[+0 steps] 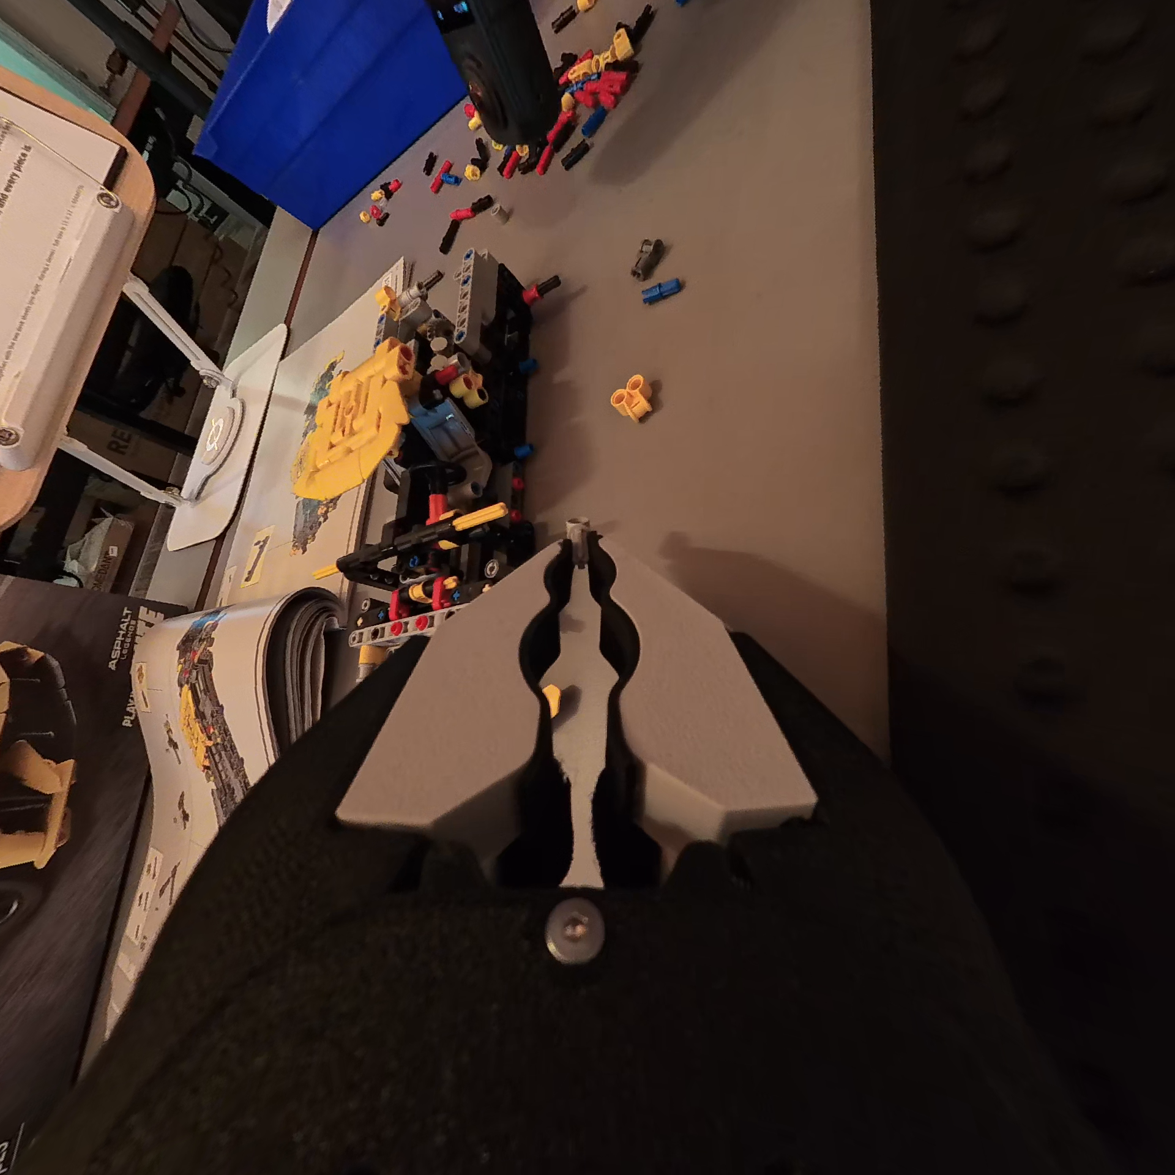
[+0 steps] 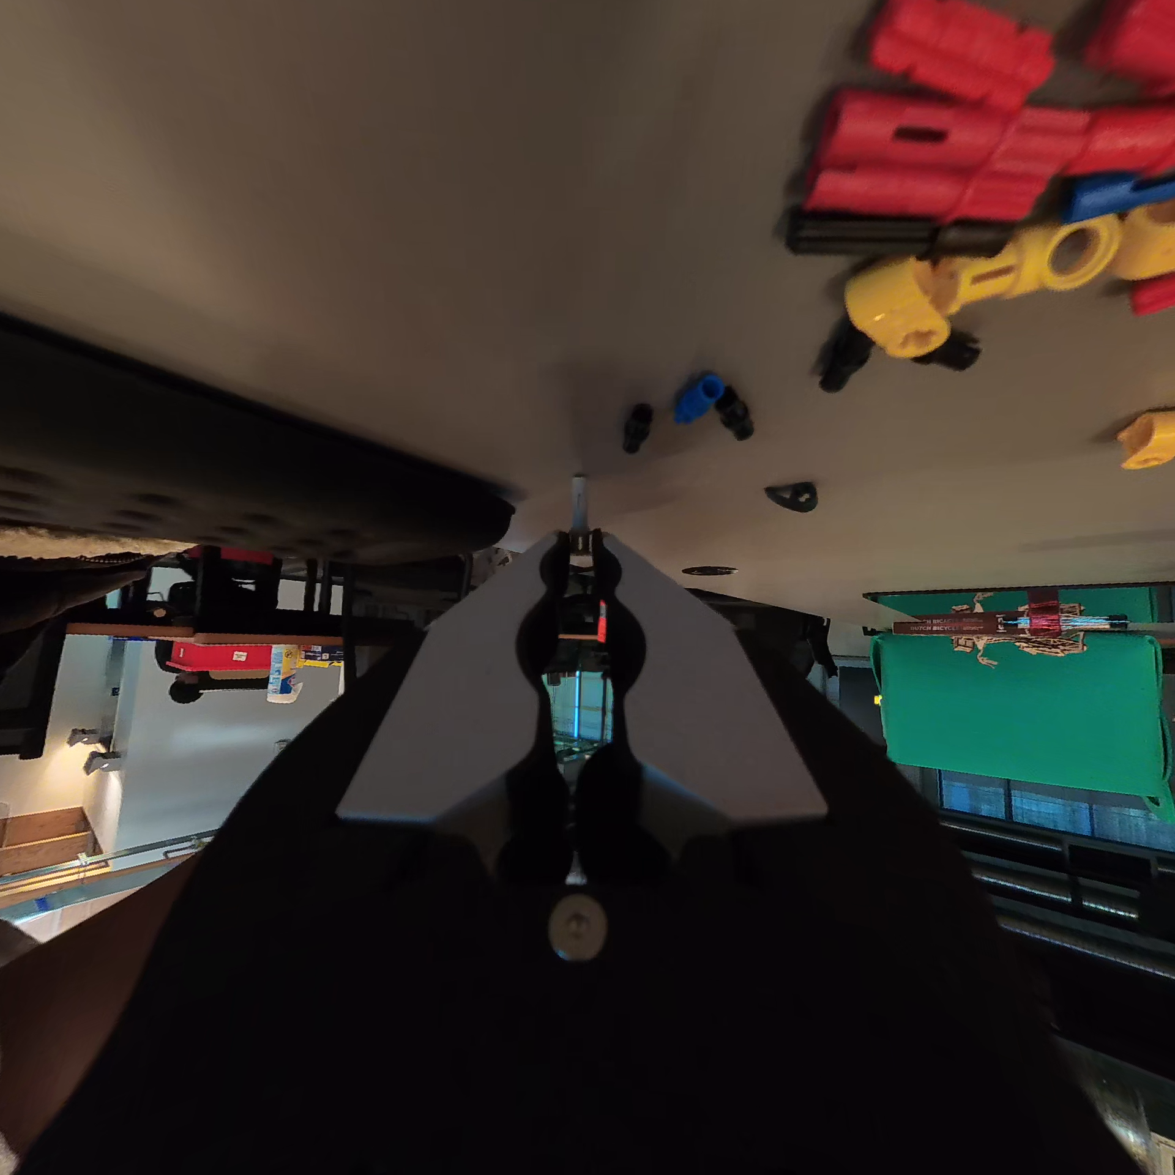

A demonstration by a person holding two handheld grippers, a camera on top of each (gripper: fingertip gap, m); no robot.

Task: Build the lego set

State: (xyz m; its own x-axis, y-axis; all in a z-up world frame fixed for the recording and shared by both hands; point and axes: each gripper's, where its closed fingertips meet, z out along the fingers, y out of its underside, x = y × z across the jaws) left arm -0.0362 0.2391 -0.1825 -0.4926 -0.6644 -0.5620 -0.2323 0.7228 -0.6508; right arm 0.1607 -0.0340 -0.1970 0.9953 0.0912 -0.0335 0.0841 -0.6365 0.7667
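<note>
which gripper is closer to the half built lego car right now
Left. The left gripper, shut on a small grey pin, sits right beside the half-built car. The right gripper works over the loose-parts pile; its view shows no car.

open tabletop [image 1: 731,191] right of the half-built model [image 1: 445,445], dotted only by a yellow connector [image 1: 632,397] and a blue pin [image 1: 661,291]. blocked beyond the model by a heap of loose pieces [image 1: 572,102], and left of it by the instruction booklet [image 1: 299,483].
</note>
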